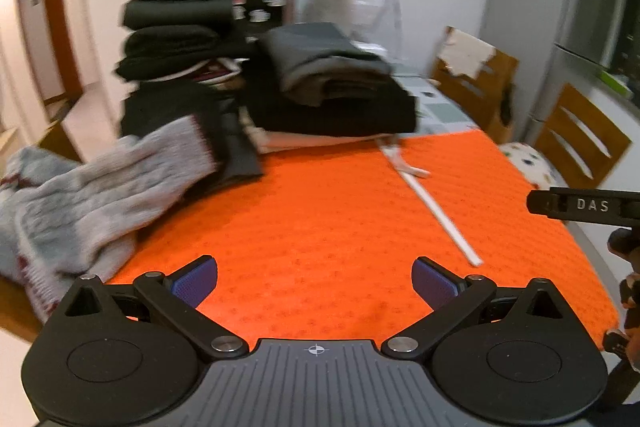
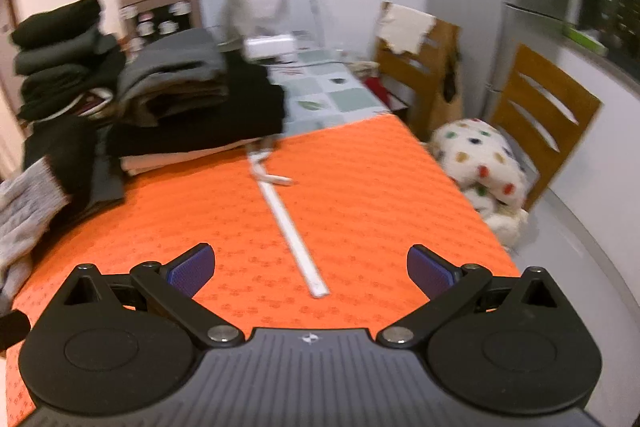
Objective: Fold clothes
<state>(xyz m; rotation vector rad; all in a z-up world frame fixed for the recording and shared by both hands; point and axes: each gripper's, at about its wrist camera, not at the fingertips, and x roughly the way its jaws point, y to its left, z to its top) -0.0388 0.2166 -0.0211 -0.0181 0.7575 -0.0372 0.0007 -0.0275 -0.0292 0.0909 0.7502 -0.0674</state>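
Meanwhile the left gripper (image 1: 315,277) hung over the orange cloth (image 1: 320,219) with its jaws spread wide and nothing between them. So did the right gripper (image 2: 310,267), just above a white strip (image 2: 294,239). A grey sweater (image 1: 92,195) lay crumpled at the left edge, touching the stacks of folded dark clothes (image 1: 332,91) behind.
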